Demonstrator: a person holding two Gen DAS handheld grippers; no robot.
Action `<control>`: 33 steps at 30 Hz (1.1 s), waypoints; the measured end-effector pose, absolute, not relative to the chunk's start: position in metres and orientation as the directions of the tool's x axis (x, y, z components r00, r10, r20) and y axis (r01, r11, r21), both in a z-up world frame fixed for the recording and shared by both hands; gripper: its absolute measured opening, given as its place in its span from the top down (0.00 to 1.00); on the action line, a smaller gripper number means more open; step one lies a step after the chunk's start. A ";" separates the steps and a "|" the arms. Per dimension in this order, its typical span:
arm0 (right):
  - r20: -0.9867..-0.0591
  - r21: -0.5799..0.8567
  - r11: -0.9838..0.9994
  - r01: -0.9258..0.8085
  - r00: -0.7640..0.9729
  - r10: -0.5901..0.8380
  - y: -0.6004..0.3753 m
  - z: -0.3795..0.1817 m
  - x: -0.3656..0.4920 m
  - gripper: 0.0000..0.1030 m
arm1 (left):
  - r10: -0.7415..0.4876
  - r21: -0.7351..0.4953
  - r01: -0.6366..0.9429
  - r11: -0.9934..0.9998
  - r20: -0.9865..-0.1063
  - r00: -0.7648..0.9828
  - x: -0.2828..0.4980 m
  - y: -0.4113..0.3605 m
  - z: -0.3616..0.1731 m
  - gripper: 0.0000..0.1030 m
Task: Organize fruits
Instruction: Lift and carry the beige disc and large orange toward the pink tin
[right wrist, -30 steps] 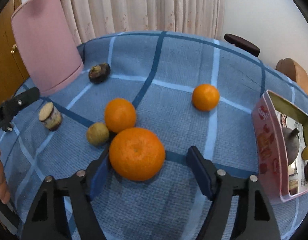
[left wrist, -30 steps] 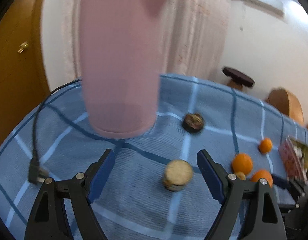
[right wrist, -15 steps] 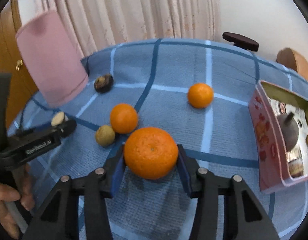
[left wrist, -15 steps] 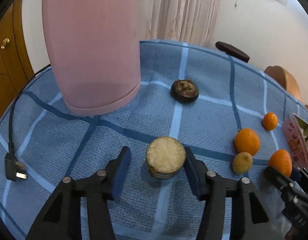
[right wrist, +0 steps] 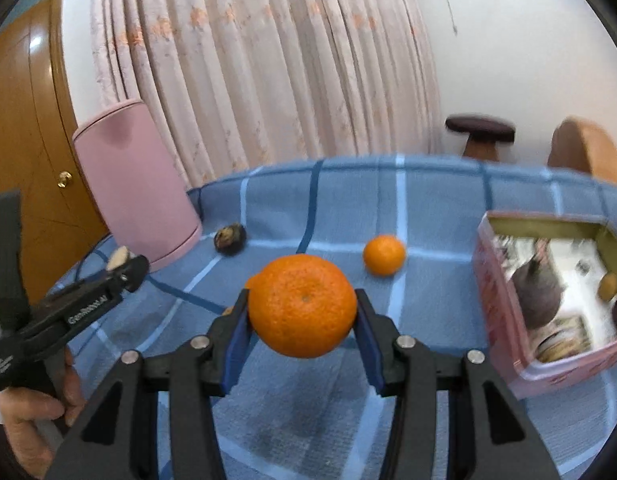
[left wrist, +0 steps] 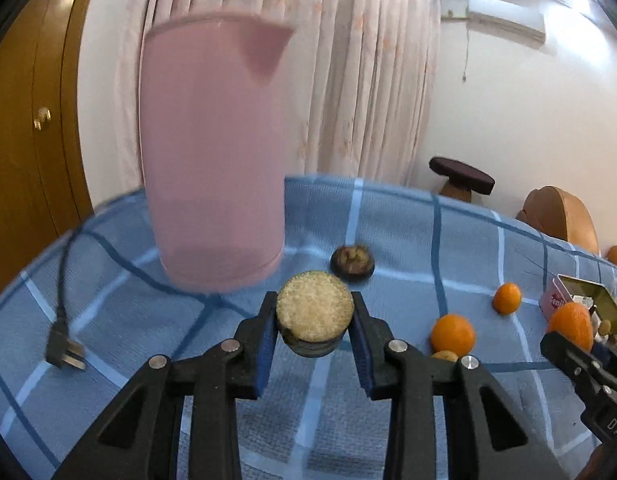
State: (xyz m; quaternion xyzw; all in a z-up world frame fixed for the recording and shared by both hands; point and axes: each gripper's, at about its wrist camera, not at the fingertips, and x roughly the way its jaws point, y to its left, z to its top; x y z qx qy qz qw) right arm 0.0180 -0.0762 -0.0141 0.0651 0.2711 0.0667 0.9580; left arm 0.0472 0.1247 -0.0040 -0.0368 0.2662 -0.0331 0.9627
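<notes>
The left gripper has its jaws clenched on a cut fruit half, raised over the blue checked desk; only this view shows the plug. The right gripper grasps a large orange, and only its view looks into the pink box, which holds other fruits.

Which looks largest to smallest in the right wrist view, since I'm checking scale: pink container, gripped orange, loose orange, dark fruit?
1. pink container
2. gripped orange, though it is nearest the camera, so its true rank is unsure
3. loose orange
4. dark fruit
</notes>
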 end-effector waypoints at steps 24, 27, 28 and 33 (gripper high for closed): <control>-0.448 0.007 1.000 -0.020 0.894 0.021 -0.085 -0.005 -0.008 0.51 | 0.009 0.048 0.014 0.999 -0.437 0.899 0.023 0.082 0.000 0.65; -0.447 0.006 1.000 -0.012 0.894 0.013 -0.090 -0.005 -0.011 0.51 | 0.004 0.051 0.020 0.999 -0.436 0.900 0.019 0.076 0.000 0.65; -0.447 0.005 1.000 -0.011 0.895 0.012 -0.091 -0.005 -0.012 0.51 | 0.002 0.051 0.022 0.998 -0.436 0.900 0.018 0.074 0.000 0.65; -0.442 -0.005 1.000 -0.008 0.897 0.005 -0.098 -0.005 -0.018 0.51 | -0.012 0.050 0.037 0.998 -0.437 0.899 0.011 0.060 0.000 0.65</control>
